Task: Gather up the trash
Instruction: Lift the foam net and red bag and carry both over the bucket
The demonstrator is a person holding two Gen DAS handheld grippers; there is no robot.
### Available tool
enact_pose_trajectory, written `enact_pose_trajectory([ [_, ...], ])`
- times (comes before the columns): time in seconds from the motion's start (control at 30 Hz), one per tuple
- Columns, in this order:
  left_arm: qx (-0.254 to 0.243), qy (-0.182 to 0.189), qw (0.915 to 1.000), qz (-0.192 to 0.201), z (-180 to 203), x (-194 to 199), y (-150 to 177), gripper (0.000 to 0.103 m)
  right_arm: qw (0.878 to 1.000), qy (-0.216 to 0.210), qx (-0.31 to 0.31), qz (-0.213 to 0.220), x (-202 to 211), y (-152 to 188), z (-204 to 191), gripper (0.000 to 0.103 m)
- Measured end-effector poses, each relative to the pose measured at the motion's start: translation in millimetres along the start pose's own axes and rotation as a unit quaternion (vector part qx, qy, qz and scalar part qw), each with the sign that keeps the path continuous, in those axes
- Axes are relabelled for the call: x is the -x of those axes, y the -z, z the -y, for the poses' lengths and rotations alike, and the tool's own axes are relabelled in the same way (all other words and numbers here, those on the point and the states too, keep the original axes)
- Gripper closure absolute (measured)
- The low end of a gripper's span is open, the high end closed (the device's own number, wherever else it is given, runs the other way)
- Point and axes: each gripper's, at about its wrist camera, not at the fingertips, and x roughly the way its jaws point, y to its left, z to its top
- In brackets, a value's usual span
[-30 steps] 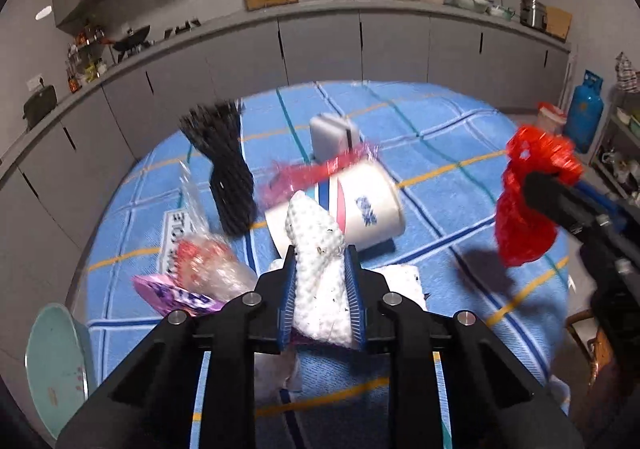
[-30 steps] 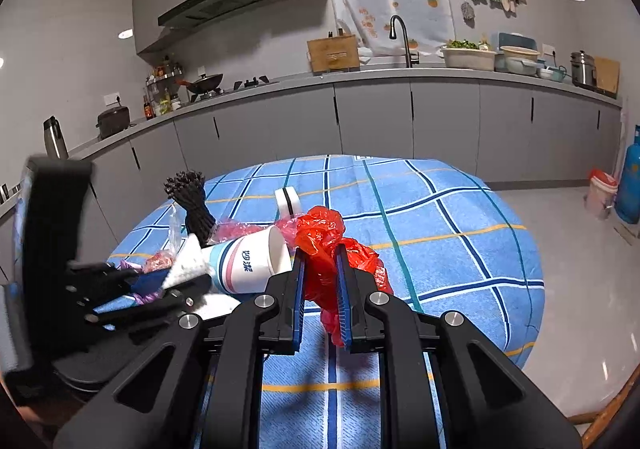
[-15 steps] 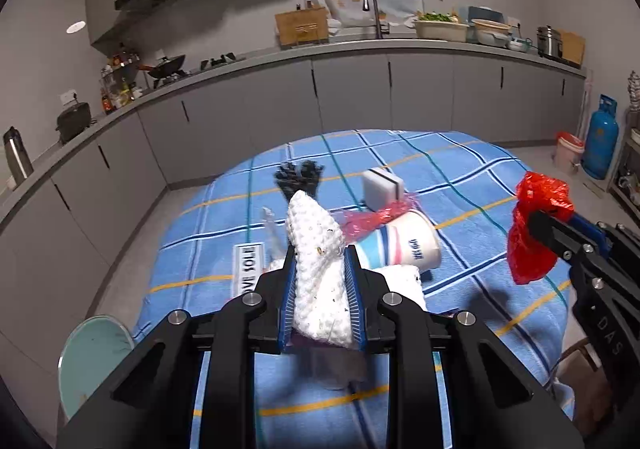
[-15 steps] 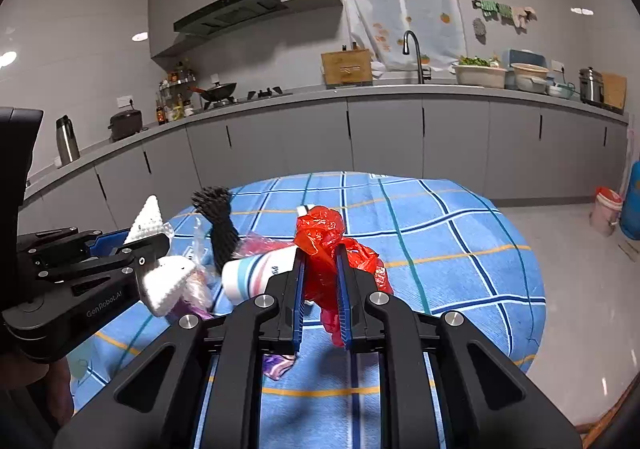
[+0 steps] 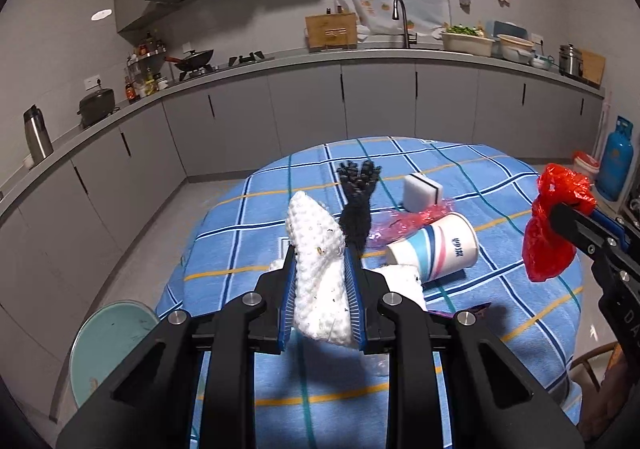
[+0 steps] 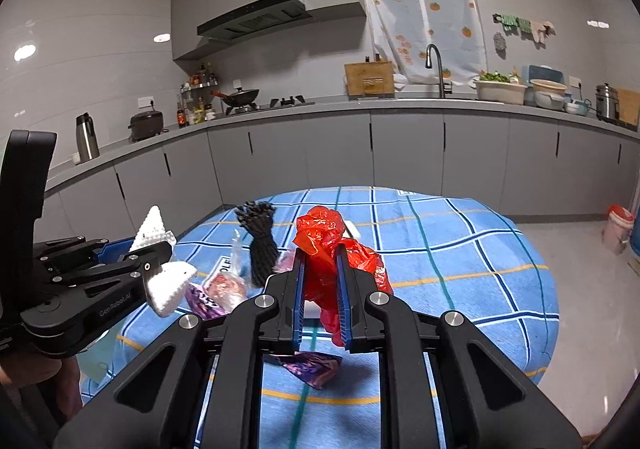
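My left gripper (image 5: 320,265) is shut on a piece of white foam netting (image 5: 318,257) and holds it above the near edge of the round table; it also shows in the right wrist view (image 6: 160,273). My right gripper (image 6: 320,273) is shut on a crumpled red plastic bag (image 6: 324,245), held above the table; the bag also shows in the left wrist view (image 5: 552,225). On the blue checked tablecloth (image 5: 460,169) lie a tipped paper cup (image 5: 436,247), black foam netting (image 5: 356,205), a white sponge (image 5: 422,191), pink wrap (image 5: 408,223) and purple wrappers (image 6: 312,367).
A teal round bin or stool (image 5: 108,341) stands on the floor left of the table. Grey kitchen cabinets (image 5: 380,105) run along the back. A blue gas cylinder (image 5: 616,161) and a small red-lined bin (image 6: 618,227) stand at the right. A wooden chair (image 5: 592,365) is at the table's right.
Both grippers have risen and pulled back from the table with their loads still held; the table items now look smaller and farther away.
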Motion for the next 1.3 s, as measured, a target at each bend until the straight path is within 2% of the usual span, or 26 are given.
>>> enact_pose_trajectory([
  [0.6, 0.053, -0.064, 0.9964, -0.013, -79, 8, 17, 0.080, 0.996, -0.083, 0.033, 0.006, -13, -24, -72, 0.088],
  [1.3, 0.118, -0.140, 0.9826, -0.031, -176, 21, 46, 0.080, 0.981, -0.170, 0.087, 0.000, -34, -35, -172, 0.088],
])
